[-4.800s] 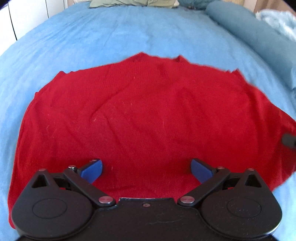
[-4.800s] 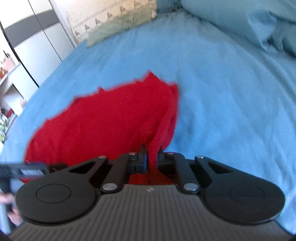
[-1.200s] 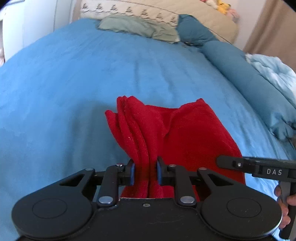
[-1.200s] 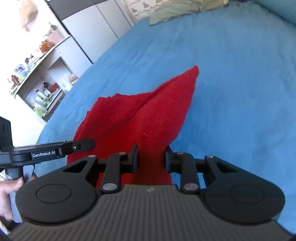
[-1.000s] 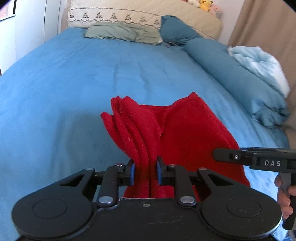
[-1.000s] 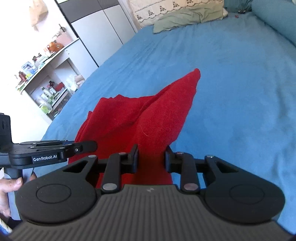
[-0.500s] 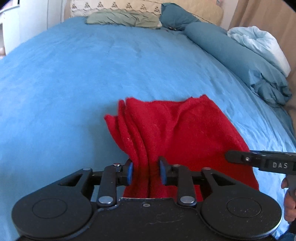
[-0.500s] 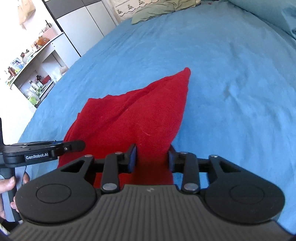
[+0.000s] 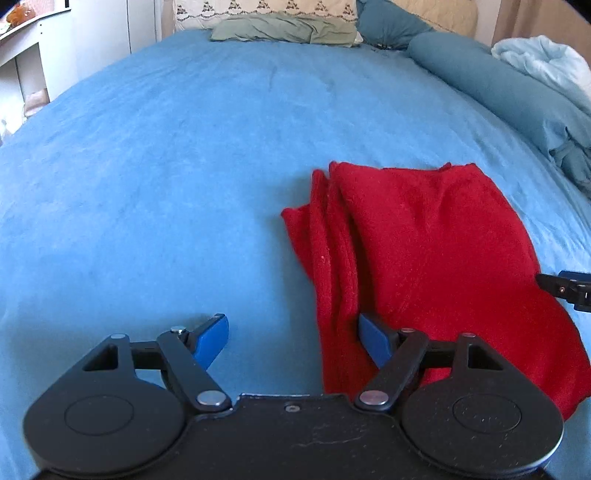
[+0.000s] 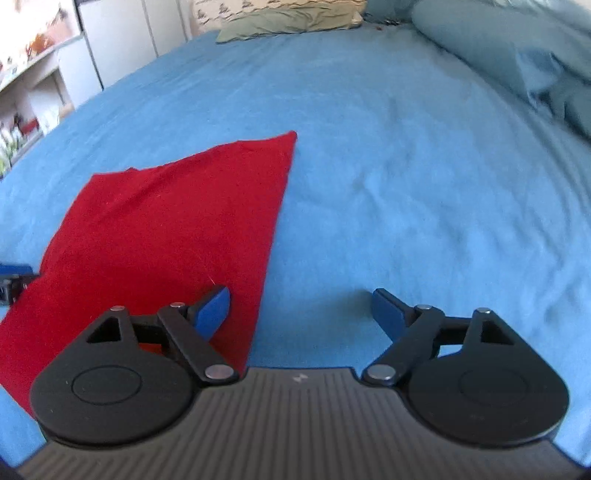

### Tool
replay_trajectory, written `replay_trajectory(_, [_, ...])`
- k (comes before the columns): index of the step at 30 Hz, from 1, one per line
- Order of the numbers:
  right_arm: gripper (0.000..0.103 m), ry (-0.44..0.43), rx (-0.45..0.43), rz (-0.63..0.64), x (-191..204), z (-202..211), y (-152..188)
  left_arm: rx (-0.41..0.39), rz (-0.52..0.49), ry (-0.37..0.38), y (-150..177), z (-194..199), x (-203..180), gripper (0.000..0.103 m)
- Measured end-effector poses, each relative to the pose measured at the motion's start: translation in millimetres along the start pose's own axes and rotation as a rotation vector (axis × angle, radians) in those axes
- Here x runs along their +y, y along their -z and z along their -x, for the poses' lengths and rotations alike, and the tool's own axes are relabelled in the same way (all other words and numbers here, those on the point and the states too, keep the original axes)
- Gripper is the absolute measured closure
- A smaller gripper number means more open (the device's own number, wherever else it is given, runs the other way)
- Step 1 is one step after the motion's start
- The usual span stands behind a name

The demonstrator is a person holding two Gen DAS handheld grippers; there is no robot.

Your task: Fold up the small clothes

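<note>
Black tools (image 9: 293, 338) (image 10: 301, 308) w/ blue pads, silver pivot screws, ribbed grey housing.

Garment, at my three o'clock: red cloth (image 9: 436, 258), plain, no print.
Bedspread (image 9: 166, 166): my view shows solid mid-blue.
Pillow (image 9: 284, 31), twelve o'clock: sage green.
Bolster (image 9: 491, 88), two o'clock: teal.
My finger pads (image 9: 212, 338): blue on black.

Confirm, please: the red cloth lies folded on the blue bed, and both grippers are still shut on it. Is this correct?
Not quite. The red cloth lies folded on the blue bed, but the left gripper and right gripper have just opened and released it, as both wrist views show.
</note>
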State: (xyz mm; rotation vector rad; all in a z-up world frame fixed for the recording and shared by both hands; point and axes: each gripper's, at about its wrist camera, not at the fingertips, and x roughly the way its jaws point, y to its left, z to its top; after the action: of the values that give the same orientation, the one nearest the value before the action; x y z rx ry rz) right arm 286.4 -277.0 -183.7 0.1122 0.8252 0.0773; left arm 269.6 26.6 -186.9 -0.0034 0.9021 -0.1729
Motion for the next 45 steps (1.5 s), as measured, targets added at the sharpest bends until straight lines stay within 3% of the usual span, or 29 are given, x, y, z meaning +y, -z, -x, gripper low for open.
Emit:
replay_trajectory(5, [0.004,-0.007,-0.044,-0.011,4,32,3,-0.046,0.007,-0.038,0,30,0,0.023])
replay_trajectory(8, [0.003,-0.038,-0.042,0.007,13,57,11,-0.083,-0.013,-0.032,12,56,-7,0.016])
replay_trajectory(14, [0.004,0.016,0.029,0.091,32,60,52,0.021,-0.034,-0.037,50,38,-18,0.013])
replay_trajectory(18, [0.004,0.003,0.014,0.067,27,60,59,0.015,-0.008,-0.034,50,40,-14,0.014])
replay_trajectory(22, [0.002,-0.033,-0.053,0.033,25,103,45,-0.055,-0.035,-0.058,39,87,-21,0.015])
replay_trajectory(25, [0.000,-0.010,-0.096,0.014,31,154,34,-0.088,-0.040,-0.107,28,138,-31,0.015])
replay_trajectory(29, [0.000,0.033,-0.120,-0.037,46,228,23,-0.168,-0.005,-0.105,28,216,-44,0.000])
replay_trajectory(33, [0.000,0.081,-0.130,-0.038,63,276,26,-0.240,-0.025,-0.131,41,268,-58,0.000])
replay_trajectory(37, [0.000,0.109,-0.092,-0.018,76,298,37,-0.236,-0.039,-0.160,58,285,-67,0.000])
replay_trajectory(45, [0.000,0.144,-0.033,-0.002,86,311,75,-0.155,-0.011,-0.144,95,287,-66,0.000])
